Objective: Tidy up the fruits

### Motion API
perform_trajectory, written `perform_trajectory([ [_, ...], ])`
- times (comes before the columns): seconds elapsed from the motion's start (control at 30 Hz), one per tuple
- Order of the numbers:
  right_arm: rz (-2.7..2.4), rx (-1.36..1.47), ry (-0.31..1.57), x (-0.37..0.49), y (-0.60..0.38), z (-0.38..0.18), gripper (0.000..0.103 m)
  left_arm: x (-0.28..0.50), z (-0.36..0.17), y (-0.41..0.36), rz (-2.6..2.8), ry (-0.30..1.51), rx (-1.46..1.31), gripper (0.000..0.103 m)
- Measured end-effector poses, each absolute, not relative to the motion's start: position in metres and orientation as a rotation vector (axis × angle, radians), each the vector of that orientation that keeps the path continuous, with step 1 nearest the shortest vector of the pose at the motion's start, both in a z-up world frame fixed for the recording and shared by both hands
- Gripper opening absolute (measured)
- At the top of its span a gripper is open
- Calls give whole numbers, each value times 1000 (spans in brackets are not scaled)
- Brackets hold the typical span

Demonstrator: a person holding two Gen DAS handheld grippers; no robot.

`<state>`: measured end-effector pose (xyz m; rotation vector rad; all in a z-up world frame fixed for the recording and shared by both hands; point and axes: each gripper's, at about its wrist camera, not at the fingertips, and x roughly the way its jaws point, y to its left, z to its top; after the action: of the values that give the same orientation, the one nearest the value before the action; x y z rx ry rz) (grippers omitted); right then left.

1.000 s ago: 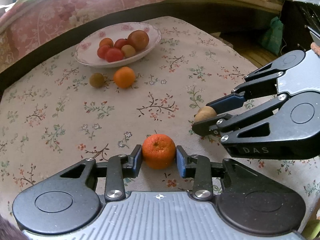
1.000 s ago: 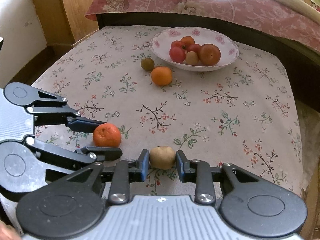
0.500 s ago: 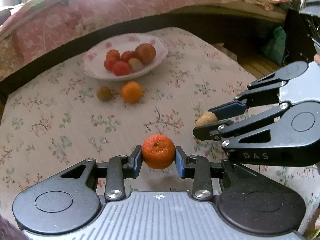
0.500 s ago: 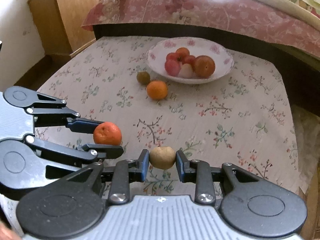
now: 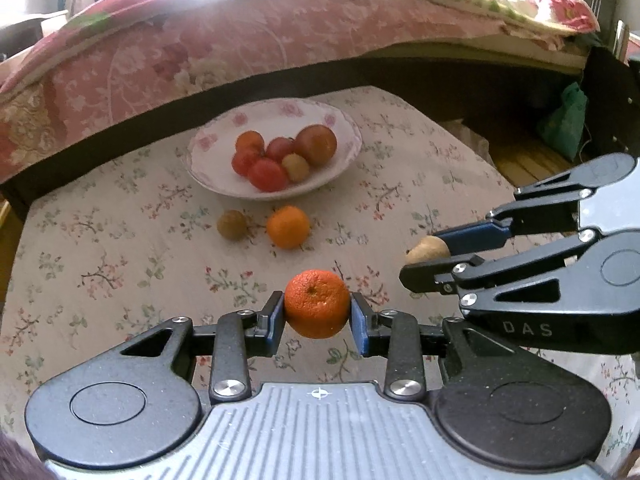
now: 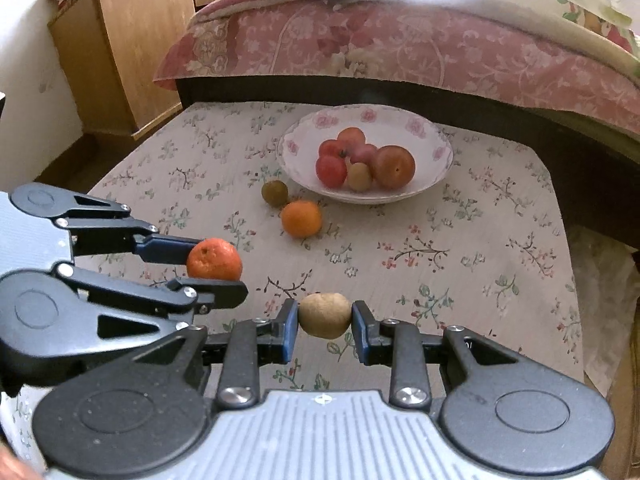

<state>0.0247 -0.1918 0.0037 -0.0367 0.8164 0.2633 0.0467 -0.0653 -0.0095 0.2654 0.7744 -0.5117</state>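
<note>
Left hand-held gripper [image 5: 317, 319] is closed to about the width of a mandarin [image 5: 317, 303], its blue pads pressing the fruit's sides at the widest part, with the fruit lifted clear of the surface [image 5: 120, 240]. Right hand-held gripper [image 6: 325, 322] is closed rather narrower on a small brown fruit [image 6: 325, 315], perhaps a kiwi or longan, pinched the same way across its middle and also carried in the air.

Both fruits are probably light and round. The mandarin's peel is likely soft and a little loose, so a hard squeeze could bruise it; the brown fruit looks firmer and matt, so it should not slip easily. A hold across the middle, as now, seems the safest for each, since a round thing pinched off-centre tends to squirt out.

Seen from the left wrist, the right hand-held gripper is at 3 o'clock. Farther out at 12 o'clock a loose orange [image 5: 288, 227] lies on the surface, with a greenish-brown fruit [image 5: 232, 224] just beside it towards 11. Beyond them, still around 12 o'clock, stands the flowered bowl [image 5: 344, 120], which holds several red and brownish fruits. Behind it runs the edge of a bed [image 5: 200, 48].
</note>
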Motion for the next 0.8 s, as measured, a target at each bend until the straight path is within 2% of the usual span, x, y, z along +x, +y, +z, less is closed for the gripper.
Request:
perform_trajectory([
  [0.8, 225, -21, 733, 67, -199, 25, 31, 86, 14, -68, -473, 688, 220, 41],
])
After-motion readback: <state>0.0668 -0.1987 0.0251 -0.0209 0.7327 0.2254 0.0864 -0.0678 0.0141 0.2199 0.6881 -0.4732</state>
